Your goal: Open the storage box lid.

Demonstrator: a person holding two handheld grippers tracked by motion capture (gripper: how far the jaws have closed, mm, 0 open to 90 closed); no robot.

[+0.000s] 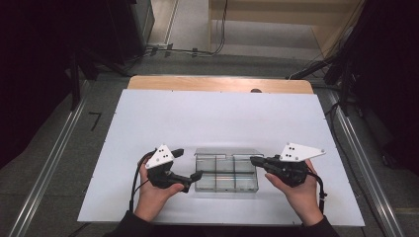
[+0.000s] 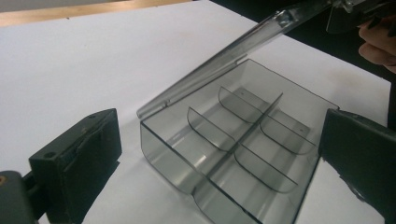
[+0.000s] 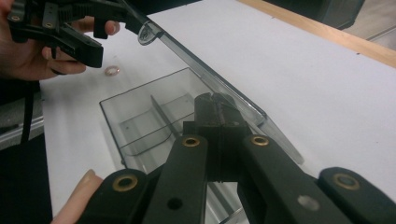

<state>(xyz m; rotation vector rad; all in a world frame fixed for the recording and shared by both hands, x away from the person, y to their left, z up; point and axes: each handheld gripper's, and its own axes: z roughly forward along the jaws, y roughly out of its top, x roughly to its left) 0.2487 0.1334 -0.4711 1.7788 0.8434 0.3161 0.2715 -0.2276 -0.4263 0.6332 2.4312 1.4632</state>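
White tabletop (image 1: 217, 118), right hand-held gripper (image 1: 257, 161) clamped on box lid (image 1: 225, 153), left hand-held gripper (image 1: 188, 165) agape.

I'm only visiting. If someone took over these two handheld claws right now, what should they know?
Left claw: open, jaws either side of the clear box's end, gripping nothing.
Right claw: shut on the lid edge, holding it partly raised.
The box sits on the white table, its compartments empty.
Done: lid lifted partway.
Left: probably swinging it fully open.

Clear smoky plastic organizer box (image 1: 226, 173), lid (image 2: 224, 49) half raised, empty divided compartments, near front edge of table
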